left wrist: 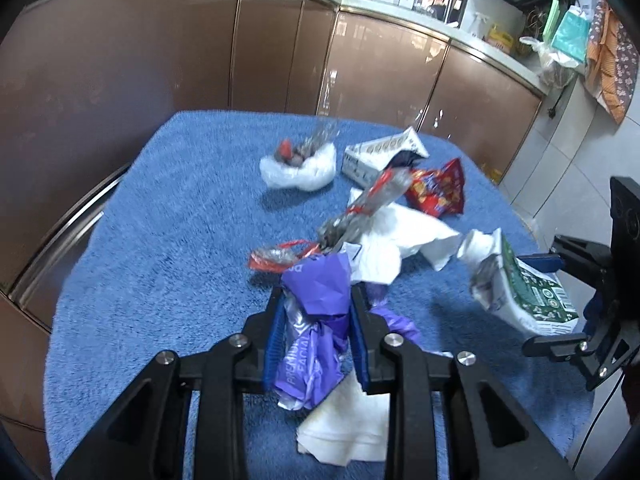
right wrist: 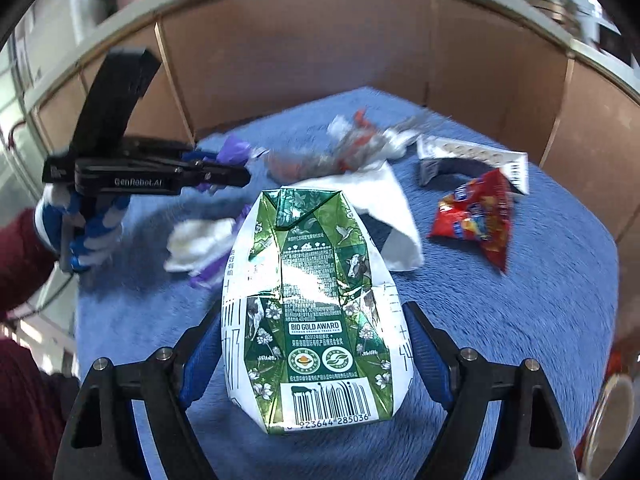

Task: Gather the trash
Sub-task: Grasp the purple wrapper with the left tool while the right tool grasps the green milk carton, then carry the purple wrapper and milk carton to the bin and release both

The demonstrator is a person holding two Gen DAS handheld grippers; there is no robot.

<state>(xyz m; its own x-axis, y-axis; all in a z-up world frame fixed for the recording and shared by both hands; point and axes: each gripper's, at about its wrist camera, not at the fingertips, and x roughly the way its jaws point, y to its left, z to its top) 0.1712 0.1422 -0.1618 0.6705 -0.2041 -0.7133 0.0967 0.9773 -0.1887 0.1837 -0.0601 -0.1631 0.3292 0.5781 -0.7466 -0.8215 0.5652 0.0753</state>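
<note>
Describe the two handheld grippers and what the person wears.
Both grippers, left and right, have black angular bodies, silver pivot screws and blue ribbed finger pads. The left carries white "GenRobot.AI" lettering. The hand wears a blue-and-white glove and a dark red sleeve.

fuzzy blue cloth (right wrist: 520,300) under the tongs | glossy crumpled carton (right wrist: 312,320) between right tongs | shiny purple plastic wrapper (left wrist: 312,320) in left tongs | matt white tissue (left wrist: 348,428) below it
</note>
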